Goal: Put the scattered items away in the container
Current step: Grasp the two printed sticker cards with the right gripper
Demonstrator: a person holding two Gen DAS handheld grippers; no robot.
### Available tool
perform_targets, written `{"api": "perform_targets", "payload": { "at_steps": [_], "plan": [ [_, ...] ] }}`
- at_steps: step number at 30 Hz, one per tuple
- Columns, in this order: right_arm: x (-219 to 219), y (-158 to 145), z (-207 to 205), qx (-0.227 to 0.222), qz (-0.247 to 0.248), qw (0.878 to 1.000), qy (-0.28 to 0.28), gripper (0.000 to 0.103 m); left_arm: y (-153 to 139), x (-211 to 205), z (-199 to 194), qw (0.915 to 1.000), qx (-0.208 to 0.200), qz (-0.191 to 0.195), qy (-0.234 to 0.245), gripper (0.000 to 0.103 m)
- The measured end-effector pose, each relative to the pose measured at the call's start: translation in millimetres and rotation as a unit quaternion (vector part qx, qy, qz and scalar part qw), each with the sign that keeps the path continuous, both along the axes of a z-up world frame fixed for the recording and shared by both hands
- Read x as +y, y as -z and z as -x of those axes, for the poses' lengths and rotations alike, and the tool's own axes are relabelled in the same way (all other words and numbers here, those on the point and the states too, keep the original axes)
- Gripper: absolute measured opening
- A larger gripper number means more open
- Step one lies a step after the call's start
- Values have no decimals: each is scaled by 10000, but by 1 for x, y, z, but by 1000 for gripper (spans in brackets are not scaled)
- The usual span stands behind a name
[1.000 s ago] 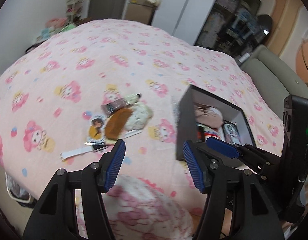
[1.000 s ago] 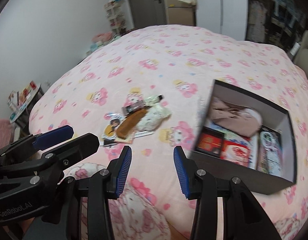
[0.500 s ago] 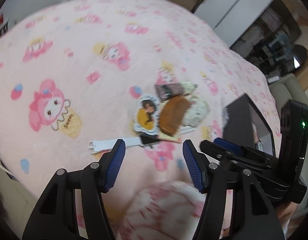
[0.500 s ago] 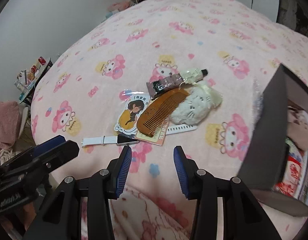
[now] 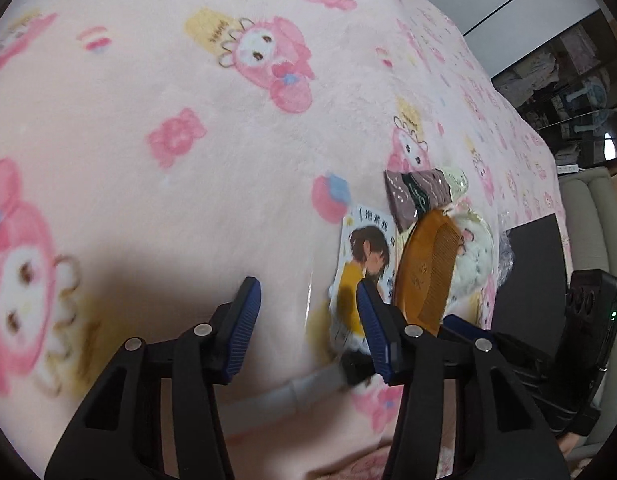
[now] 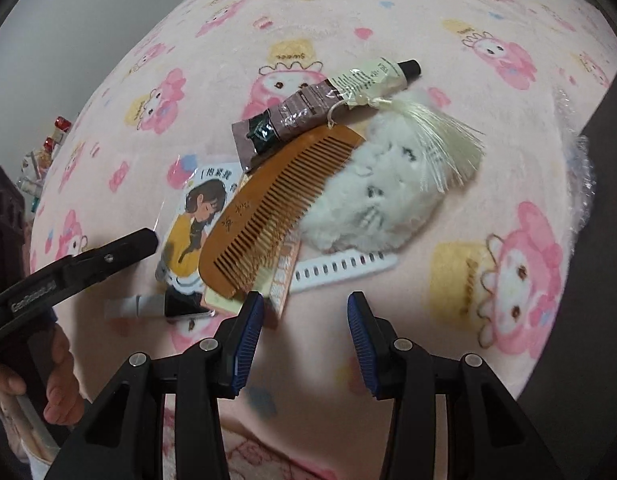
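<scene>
A pile of items lies on the pink blanket: a wooden comb (image 6: 268, 204) on top, a brown tube (image 6: 320, 100), a white plush (image 6: 380, 196), a cartoon card (image 6: 196, 216) and a white watch (image 6: 340, 268) with its strap. The same comb (image 5: 426, 268) and card (image 5: 364, 256) show in the left wrist view. My right gripper (image 6: 304, 332) is open, just in front of the pile. My left gripper (image 5: 308, 312) is open, low over the blanket left of the card, above the watch strap (image 5: 292, 392). The black box (image 5: 532, 272) stands right of the pile.
The pink patterned blanket (image 5: 188, 120) covers the whole bed. The other gripper's body (image 5: 588, 328) is at the right of the left wrist view. A grey sofa (image 5: 588, 208) stands beyond the bed. Shelves with small items (image 6: 40, 160) stand at the left.
Both grippers have moved forward and down, close to the pile. The items now fill the views and the box has slid to the right edge. Both stay open.
</scene>
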State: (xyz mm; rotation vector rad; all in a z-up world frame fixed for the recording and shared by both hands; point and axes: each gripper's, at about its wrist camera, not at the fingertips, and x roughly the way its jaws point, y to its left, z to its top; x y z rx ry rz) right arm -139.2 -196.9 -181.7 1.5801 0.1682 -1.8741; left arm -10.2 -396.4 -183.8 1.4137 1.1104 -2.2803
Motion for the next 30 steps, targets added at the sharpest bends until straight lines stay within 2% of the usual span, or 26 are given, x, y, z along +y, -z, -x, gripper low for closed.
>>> {"api": "perform_targets", "payload": {
  "at_steps": [2, 3, 4, 6, 7, 8, 11, 14, 15, 18, 21, 24, 26, 28, 30],
  "plan": [
    [-4, 5, 5, -133, 55, 9999, 22, 40, 1, 1, 5, 9999, -15, -111, 49, 39],
    [-5, 8, 7, -212, 106, 9997, 32, 40, 1, 2, 6, 9998, -51, -162, 85, 27],
    [-5, 8, 8, -254, 140, 9996, 40, 41, 2, 4, 7, 9996, -98, -234, 98, 21],
    [-4, 5, 7, -283, 254, 9993, 5, 40, 0, 10, 4, 9993, -116, -326, 102, 10],
    [-3, 3, 5, -351, 348, 9988, -60, 36, 0, 13, 2, 9991, -93, -401, 127, 8],
    [-2, 2, 3, -425, 409, 9982, -101, 30, -1, 17, 0, 9988, -94, -453, 155, 8],
    [4, -5, -9, -405, 351, 9983, -207, 30, -8, 31, -11, 9985, -181, -420, 298, 8],
    [19, -12, -23, -516, 468, 9973, -248, 30, -18, 42, -26, 9974, -94, -504, 515, 8],
    [23, -14, -25, -537, 511, 9969, -259, 30, -20, 44, -29, 9967, -94, -540, 601, 11],
    [30, -17, -26, -558, 519, 9967, -262, 30, -19, 41, -30, 9980, -174, -318, 515, 38],
    [24, -8, -15, -368, 293, 9988, -165, 30, -12, 31, -22, 9990, -79, -281, 344, 38],
    [12, 2, -9, -360, 423, 9985, -37, 30, -2, 25, -14, 9995, -205, -190, 164, 36],
    [3, 11, -8, -443, 366, 9983, -89, 30, -4, 28, -13, 9994, -183, -179, 235, 34],
    [1, 12, -10, -532, 454, 9974, -158, 30, -10, 34, -13, 9992, -200, -89, 325, 25],
    [5, 6, -16, -602, 591, 9963, -190, 27, -18, 39, -17, 9991, -185, -12, 383, 24]
  ]
}}
